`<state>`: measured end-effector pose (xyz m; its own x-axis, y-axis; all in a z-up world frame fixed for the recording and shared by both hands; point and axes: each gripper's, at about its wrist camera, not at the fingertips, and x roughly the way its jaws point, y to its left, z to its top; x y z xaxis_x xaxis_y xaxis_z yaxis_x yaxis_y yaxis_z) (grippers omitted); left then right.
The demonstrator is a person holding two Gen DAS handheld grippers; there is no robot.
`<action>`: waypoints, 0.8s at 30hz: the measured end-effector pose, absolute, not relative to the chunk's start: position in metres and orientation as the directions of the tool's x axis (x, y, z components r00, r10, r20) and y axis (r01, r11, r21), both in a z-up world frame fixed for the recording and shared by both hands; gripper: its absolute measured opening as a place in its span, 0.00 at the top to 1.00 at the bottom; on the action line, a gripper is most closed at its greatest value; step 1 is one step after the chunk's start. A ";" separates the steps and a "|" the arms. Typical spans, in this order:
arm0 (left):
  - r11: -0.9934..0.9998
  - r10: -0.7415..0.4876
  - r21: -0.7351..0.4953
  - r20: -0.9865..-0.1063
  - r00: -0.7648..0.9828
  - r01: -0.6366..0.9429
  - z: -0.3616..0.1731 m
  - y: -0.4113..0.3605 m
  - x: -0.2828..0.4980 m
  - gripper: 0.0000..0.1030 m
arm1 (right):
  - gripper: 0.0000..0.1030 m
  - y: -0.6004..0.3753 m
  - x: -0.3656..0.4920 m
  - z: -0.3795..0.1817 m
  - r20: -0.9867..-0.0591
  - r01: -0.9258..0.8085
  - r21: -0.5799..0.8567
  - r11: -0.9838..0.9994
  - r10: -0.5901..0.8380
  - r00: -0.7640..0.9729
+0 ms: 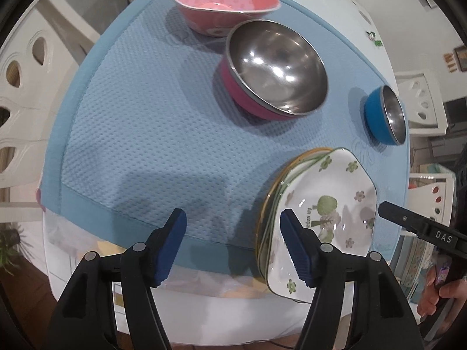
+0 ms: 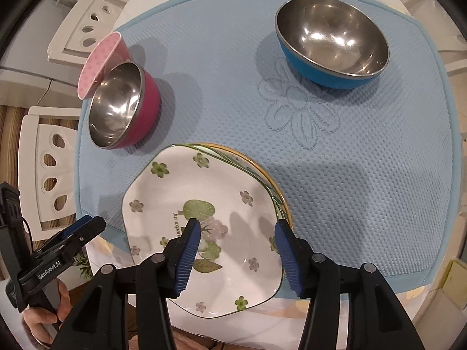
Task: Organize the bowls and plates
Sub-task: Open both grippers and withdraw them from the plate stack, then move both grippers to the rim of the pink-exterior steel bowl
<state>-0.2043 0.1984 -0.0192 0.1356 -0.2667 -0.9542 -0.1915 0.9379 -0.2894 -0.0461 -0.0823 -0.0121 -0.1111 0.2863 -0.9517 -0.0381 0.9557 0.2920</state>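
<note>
A white round table [image 2: 437, 300] carries a light blue textured mat [image 2: 364, 175], with white perforated chairs [image 2: 46, 175] beside it. Near the mat's front edge sits a stack of plates topped by a white angular ceramic plate with green tree and flower prints [image 2: 204, 204]. A magenta steel-lined bowl [image 1: 274, 70], a pink dotted bowl [image 1: 216, 0] just behind it, and a blue steel-lined bowl [image 2: 332, 46] stand apart on the mat. The left gripper [image 1: 233, 245] hovers spread over the mat edge, empty. The right gripper [image 2: 236, 250] hangs spread above the top plate, gripping nothing.

Bright indoor light glares off the shiny steel-lined magenta bowl [image 1: 277, 67]. Soft shadows fall on the textured blue mat [image 2: 364, 175]. Fisheye distortion bends the edges.
</note>
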 end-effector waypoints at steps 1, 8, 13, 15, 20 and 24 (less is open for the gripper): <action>0.936 -0.264 -0.288 -0.955 0.137 -0.201 -0.018 0.202 -0.204 0.37 | 0.48 -0.082 -0.047 -0.012 -0.950 -0.038 0.298 0.954 0.293 -0.112; 0.933 -0.210 -0.252 -0.961 0.181 -0.256 -0.007 0.218 -0.199 0.37 | 0.47 -0.062 -0.035 -0.004 -0.939 -0.100 0.338 0.936 0.328 -0.107; 0.928 -0.166 -0.230 -0.960 0.226 -0.292 0.010 0.223 -0.190 0.28 | 0.47 -0.054 -0.017 0.009 -0.887 -0.123 0.462 0.878 0.454 -0.086; 0.924 -0.151 -0.223 -0.959 0.239 -0.310 0.017 0.226 -0.184 0.28 | 0.47 -0.054 -0.010 0.014 -0.866 -0.140 0.500 0.854 0.495 -0.075; 0.912 -0.127 -0.231 -0.945 0.302 -0.339 0.034 0.230 -0.166 0.26 | 0.47 -0.048 0.012 0.021 -0.817 -0.154 0.573 0.805 0.575 -0.038; 0.901 -0.131 -0.241 -0.944 0.303 -0.361 0.026 0.234 -0.149 0.26 | 0.47 -0.036 0.023 0.013 -0.790 -0.141 0.611 0.779 0.613 -0.037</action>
